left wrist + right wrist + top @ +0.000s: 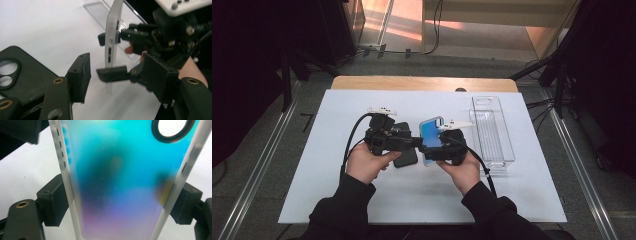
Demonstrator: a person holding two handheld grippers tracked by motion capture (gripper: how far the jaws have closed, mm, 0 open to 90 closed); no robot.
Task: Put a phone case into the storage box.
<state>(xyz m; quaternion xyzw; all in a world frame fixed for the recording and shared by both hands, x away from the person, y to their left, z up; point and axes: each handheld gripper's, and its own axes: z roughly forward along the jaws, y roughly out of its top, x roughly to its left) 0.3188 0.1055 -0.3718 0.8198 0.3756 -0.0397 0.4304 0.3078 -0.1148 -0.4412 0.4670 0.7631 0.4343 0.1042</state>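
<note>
Claw on the right hand [435, 150] was found clamped across the width of a translucent phone case with a blue-to-violet tinted back [431, 136], its two pads [53, 202] pressing on the frosted side rails, as the right claw view showed. The grip sat near the lower end of the case, leaving the oval camera cut-out clear. From the left claw view the case [113, 32] stood on edge, lifted off the white table [362, 200], apparently so that its open face could be reached from the side.

The left claw [117, 75] stood part open with nothing between its pads; the case edge lay just beyond its tips, not touched. I judged that this hand had released or was about to take the case.

A black phone case with a double camera ring [22, 75] lay flat on the table, immediately left of the tinted case and under the left claw's body. A clear rectangular plastic bin [492, 132] stood empty to the right of the tinted case, well within reach; it was probably the destination for one or both cases.
</note>
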